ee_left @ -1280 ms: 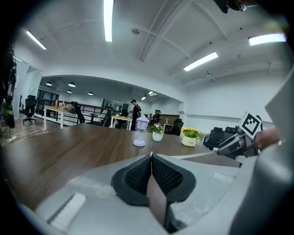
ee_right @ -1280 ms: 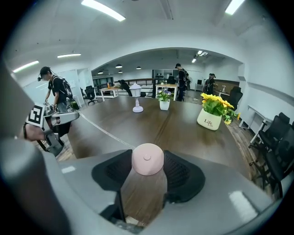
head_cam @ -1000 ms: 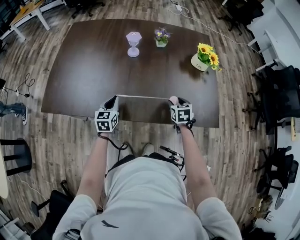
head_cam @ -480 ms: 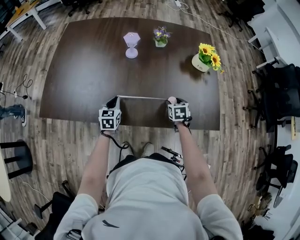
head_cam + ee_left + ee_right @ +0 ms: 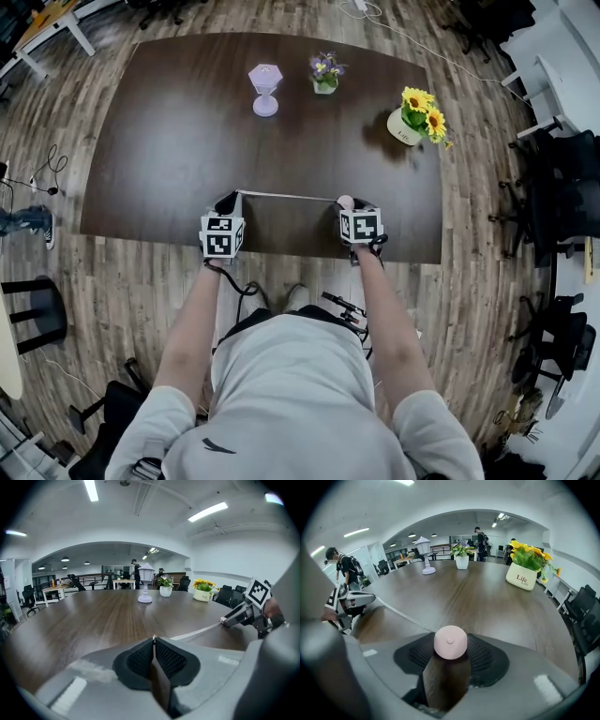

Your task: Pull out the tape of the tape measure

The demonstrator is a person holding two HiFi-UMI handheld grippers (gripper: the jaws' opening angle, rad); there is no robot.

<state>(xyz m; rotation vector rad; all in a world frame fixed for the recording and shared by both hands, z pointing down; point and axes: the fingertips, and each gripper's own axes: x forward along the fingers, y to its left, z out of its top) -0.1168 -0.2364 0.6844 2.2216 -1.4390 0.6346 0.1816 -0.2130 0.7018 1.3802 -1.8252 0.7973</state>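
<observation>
Both grippers have sunk slightly toward the desk [image 5: 169, 150]; the span between them looks unchanged. Our left gripper [image 5: 226, 201] has its jaws closed on the end of the tape [image 5: 286, 196]. Our right gripper [image 5: 349, 202] clamps the pink case [image 5: 450, 641]. Both hang over the desk's near edge. We judge the pull largely done, with only further extension left.

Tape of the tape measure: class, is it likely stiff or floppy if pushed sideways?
The tape looks thin and narrow, so it would probably flex easily. It runs straight from the pink case, apparently pulled taut; slackened, it would likely sag or retract.
</observation>
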